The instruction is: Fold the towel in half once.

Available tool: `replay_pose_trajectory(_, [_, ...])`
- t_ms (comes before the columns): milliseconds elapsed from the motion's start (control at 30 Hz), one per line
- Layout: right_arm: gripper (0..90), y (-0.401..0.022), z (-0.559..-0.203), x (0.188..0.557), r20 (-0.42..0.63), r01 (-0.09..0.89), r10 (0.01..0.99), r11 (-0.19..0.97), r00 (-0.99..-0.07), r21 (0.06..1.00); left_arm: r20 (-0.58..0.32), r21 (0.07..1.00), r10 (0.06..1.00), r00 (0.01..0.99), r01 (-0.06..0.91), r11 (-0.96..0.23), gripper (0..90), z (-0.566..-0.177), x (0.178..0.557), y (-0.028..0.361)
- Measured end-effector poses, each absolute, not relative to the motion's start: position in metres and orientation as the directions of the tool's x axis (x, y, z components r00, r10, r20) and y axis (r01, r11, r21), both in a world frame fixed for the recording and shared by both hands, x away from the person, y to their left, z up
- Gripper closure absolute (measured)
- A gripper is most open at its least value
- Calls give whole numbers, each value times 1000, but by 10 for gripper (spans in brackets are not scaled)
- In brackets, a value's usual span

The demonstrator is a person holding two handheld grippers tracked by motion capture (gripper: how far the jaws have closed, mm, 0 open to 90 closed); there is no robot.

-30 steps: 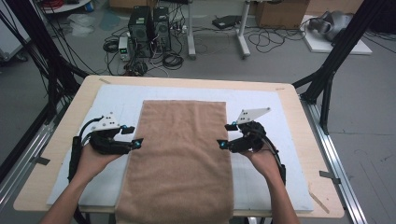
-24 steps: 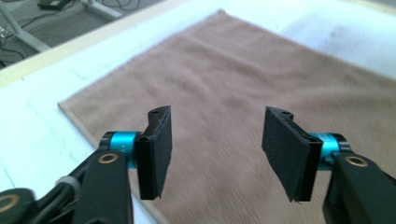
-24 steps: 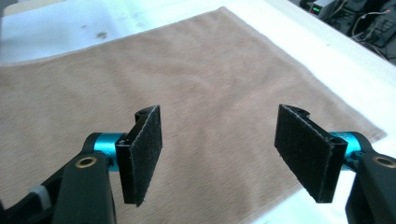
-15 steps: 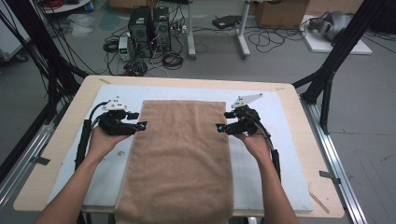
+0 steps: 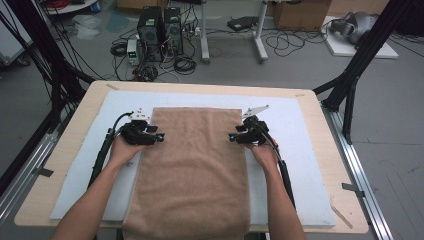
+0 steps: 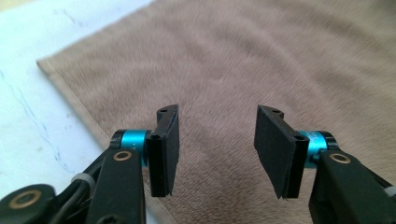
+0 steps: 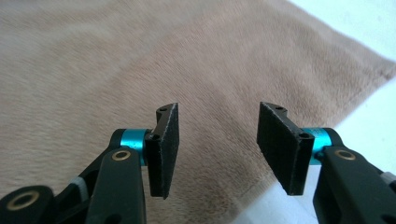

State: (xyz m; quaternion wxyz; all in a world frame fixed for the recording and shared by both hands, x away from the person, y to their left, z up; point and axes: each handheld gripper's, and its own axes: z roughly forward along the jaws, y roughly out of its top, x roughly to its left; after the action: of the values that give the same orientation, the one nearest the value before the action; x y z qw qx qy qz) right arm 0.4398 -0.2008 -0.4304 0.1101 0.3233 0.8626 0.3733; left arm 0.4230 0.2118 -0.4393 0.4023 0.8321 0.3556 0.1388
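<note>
Towel: brown towel (image 5: 192, 170) lies flat along the middle of the white mat (image 5: 305, 150), its near end hanging over the table's near edge.
Left gripper (image 5: 159, 136): at the towel's left edge near the far corner; jaws part open, just been closing, nothing gripped.
Right gripper (image 5: 233, 136): at the right edge, likewise part open and closing, pads clear of the cloth.
Table (image 5: 327, 140): wooden, under the mat.

Setting: a lab or test workshop. A wooden table (image 5: 60, 165) is sitting inside a black metal frame (image 5: 360, 60) with rails running along its sides. Desktop computer towers (image 5: 160, 27) are standing on a grey concrete floor, loose cables (image 5: 295, 42) are trailing everywhere, and cardboard boxes (image 5: 300, 12) are waiting behind.
</note>
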Motion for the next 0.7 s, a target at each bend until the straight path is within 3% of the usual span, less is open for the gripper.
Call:
replay_pose_trajectory(133, [501,-205,-442,445,89,528,673,484,-734,698,-77,766,719,690,503,-401,543,-446,426,214])
replay_pose_trajectory(267, [673,-201,-439,443,64,532,687,496,-724,687,-43,758,745,666,507,-410,688,-444,427,214])
replay_pose_trajectory(400, [820,-199,-438,443,104,543,665,499,-739,675,-59,757,768,638,530,-382,823,-444,428,216])
replay_pose_trajectory(700, [837,-207,-423,439,133,523,636,479,-760,705,-55,764,748,661,511,-394,872,-436,424,221])
